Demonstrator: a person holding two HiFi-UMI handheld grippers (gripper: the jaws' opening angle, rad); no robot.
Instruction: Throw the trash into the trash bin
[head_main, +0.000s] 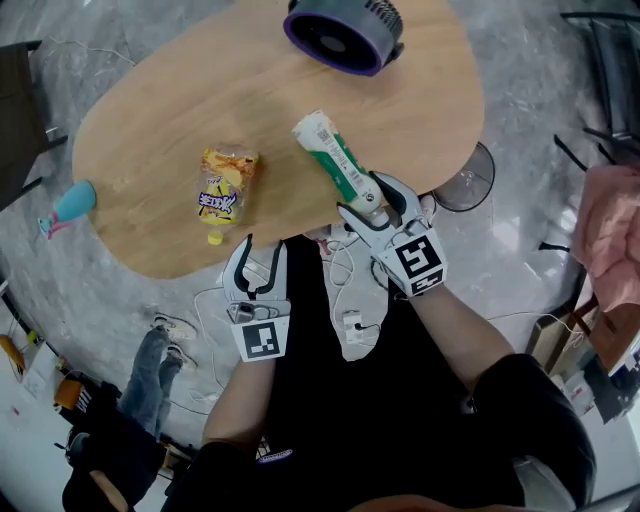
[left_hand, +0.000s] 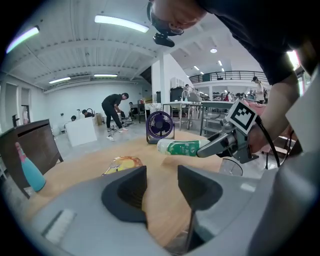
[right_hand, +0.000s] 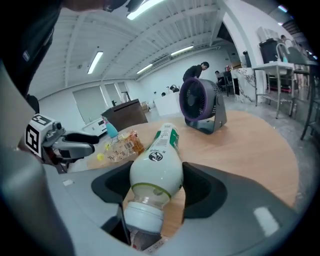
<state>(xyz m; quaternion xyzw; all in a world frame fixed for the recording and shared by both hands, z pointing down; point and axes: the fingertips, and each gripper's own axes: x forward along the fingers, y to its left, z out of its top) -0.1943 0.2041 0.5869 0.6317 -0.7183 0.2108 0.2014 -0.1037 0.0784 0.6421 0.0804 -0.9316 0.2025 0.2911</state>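
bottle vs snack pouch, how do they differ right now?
The bottle is white and green, the snack pouch yellow-orange. The bottle is clamped near its neck in the right claw; the snack pouch lies untouched. The bottle is longer than the snack pouch. Both are over the table.

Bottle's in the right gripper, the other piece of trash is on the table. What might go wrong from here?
1. The right gripper holds the bottle near its cap end, with the long body sticking out; it may pivot or slip when swung.
2. The fan stands beyond the bottle's far end; a forward swing might hit it.
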